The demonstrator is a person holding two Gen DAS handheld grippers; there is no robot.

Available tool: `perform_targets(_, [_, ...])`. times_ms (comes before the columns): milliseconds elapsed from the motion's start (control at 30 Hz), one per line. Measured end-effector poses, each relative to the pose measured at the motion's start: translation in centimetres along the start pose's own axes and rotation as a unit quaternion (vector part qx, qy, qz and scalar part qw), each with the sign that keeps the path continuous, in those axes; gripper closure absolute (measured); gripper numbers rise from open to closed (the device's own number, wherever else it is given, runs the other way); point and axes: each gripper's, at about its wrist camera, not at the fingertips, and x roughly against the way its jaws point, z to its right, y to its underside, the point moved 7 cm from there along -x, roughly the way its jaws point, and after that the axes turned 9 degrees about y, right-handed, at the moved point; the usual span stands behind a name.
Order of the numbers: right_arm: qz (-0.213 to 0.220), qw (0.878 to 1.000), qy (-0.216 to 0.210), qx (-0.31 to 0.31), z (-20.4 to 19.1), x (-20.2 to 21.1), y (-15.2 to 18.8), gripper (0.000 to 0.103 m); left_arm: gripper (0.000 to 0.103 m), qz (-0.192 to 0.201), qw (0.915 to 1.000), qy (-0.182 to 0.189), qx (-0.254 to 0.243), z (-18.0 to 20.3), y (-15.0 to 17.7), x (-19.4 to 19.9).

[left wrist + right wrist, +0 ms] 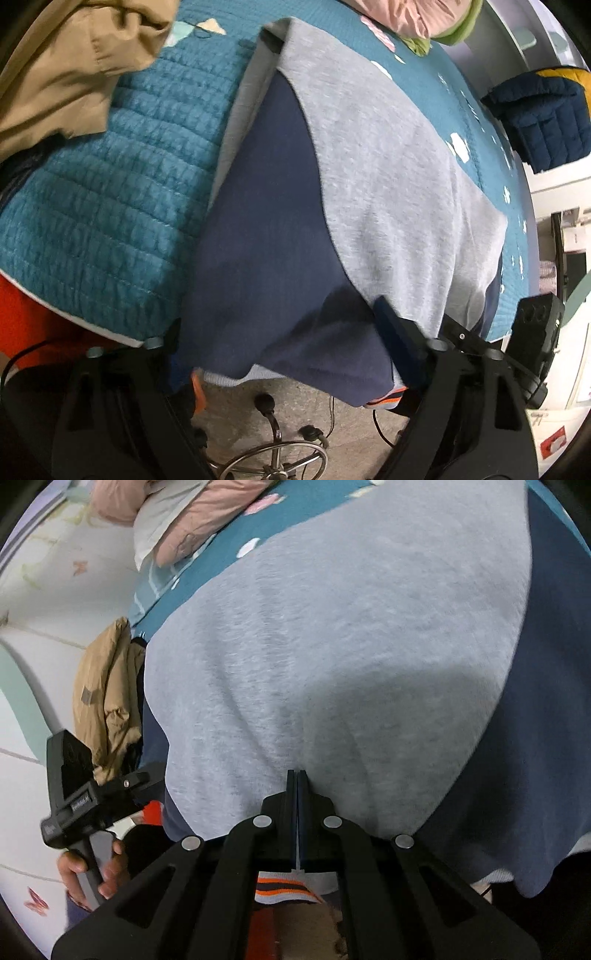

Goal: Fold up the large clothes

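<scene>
A large grey and navy sweatshirt (pixel 369 166) lies on a teal quilted bed cover (pixel 110 206); its edge with orange striped trim hangs over the bed's near edge. It fills the right wrist view (pixel 332 646). My right gripper (pixel 297 779) is shut on the sweatshirt's grey hem, the striped cuff (pixel 284 890) showing below the jaws. My left gripper (pixel 288 343) has its jaws wide apart with the navy part draped between them; one blue pad (pixel 391 332) shows, the other finger is hidden by cloth. The left gripper also appears in the right wrist view (pixel 92 797), held by a hand.
A tan jacket (pixel 66 66) lies at the bed's far left, also in the right wrist view (pixel 107 698). Pink and green bedding (pixel 413 14) sits at the far end. A navy puffer jacket (pixel 546 118) lies at right. An office chair base (pixel 280 454) stands on the floor below.
</scene>
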Motion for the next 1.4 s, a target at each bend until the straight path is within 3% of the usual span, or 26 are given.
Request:
perform_targets(67, [0.011,1.000,-0.005,-0.007,-0.1,0.5,0.2,0.101,0.045,0.005,0.9999,-0.009,0.010,-0.5,0.4,0.5])
perform_targets(133, [0.020,1.000,0.003,0.003,-0.6,0.9,0.5,0.100,0.049,0.005,0.9997,0.002,0.024,-0.9,0.5,0.9])
perform_targets(400, [0.048,0.998,0.019,0.041,-2.2,2.1,0.9,0.096,0.050,-0.021,0.9985,-0.008,0.050,-1.7,1.1,0.5])
perform_targets(533, [0.057,0.997,0.015,0.058,-3.2,2.6,1.2,0.093,0.086,-0.009,0.9993,0.000,0.037,-0.8,1.0,1.1])
perform_targets(567, [0.062,0.996,0.014,0.064,-3.8,2.7,1.3,0.090,0.090,-0.004,0.9995,0.000,0.032,-0.5,0.9,1.6])
perform_targets(633, [0.074,0.994,0.014,0.078,-4.5,3.3,1.4,0.084,0.092,0.010,0.9999,0.005,0.013,0.8,0.9,2.7])
perform_targets(767, [0.105,0.987,0.000,0.125,-7.3,4.8,2.0,0.062,0.093,0.032,0.9991,0.023,-0.017,3.7,0.6,4.6])
perform_targets(900, [0.129,0.975,-0.038,0.178,-10.8,6.1,2.9,0.056,0.093,0.050,0.9968,0.049,-0.039,7.3,0.1,6.2])
perform_targets(1033, [0.151,0.961,-0.038,0.230,-13.4,6.4,3.3,0.043,0.093,0.053,0.9952,0.057,-0.059,10.2,-0.2,6.4])
perform_targets(1200, [0.167,0.952,-0.016,0.255,-14.2,5.5,2.1,0.043,0.093,0.053,0.9942,0.065,-0.067,12.2,-0.2,6.2])
perform_targets(1400, [0.184,0.952,-0.002,0.246,-14.4,4.2,0.3,0.043,0.093,0.052,0.9928,0.079,-0.074,14.1,0.0,6.3])
